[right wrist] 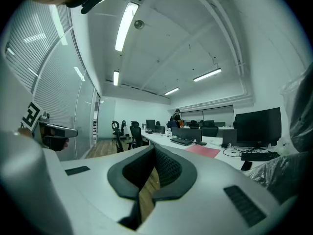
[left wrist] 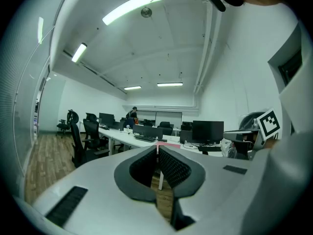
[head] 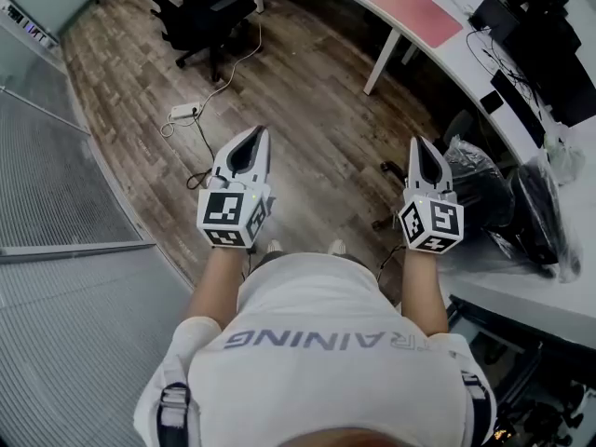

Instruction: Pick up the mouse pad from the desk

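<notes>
A pink mouse pad lies flat on the long white desk at the upper right of the head view; it also shows as a pink strip in the right gripper view. Both grippers are held out level over the wooden floor, well short of the desk. My left gripper is shut with nothing in it, and its meshed jaws meet. My right gripper is shut and empty too, jaws together.
Black office chairs stand at the top of the head view. A power strip with a cable lies on the floor. Monitors and bagged items crowd the desk at the right. A glass wall with blinds runs along the left.
</notes>
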Motion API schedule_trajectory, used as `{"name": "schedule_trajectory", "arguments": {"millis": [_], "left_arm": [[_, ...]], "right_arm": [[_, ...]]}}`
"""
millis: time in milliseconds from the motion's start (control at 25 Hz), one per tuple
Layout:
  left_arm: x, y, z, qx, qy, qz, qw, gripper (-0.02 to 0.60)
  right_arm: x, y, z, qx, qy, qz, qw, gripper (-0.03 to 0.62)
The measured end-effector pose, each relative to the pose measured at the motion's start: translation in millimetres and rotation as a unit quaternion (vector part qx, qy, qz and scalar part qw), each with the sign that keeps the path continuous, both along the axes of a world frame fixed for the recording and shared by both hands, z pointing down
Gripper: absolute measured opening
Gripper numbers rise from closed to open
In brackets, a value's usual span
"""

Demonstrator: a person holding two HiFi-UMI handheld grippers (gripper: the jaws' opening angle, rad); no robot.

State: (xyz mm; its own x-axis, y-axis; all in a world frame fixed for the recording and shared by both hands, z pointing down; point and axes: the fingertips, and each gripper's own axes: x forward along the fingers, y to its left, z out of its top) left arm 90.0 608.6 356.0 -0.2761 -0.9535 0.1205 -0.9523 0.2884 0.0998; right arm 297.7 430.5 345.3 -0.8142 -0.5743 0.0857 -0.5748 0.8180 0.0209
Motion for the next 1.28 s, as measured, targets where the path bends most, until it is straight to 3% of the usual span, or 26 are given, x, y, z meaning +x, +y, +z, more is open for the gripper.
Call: {"name": "schedule_trajectory", "arguments": {"millis": [560,840,1280], "left_arm": [[-26.0,19.2,4.3,-0.004,-0.002,0.01,0.9999,0.038],[-62.3,48.9,9.8,-0.001,-0.017,0.027,0.9995,0.038],[-115.0,53.5,25.0,-0.001,0.013,0.003,0.9999,0.038]], "right_arm": [[-21.3,13.4,0.7,-0.011,-0.016,0.021,1.0,0.023],[-59.7,44.7,11.0,-0.014,-0.014,0.032,0.999,0.025],[-120.2,35.9,14.6,-0.016,0.011,0.008,1.0,0.025]]}}
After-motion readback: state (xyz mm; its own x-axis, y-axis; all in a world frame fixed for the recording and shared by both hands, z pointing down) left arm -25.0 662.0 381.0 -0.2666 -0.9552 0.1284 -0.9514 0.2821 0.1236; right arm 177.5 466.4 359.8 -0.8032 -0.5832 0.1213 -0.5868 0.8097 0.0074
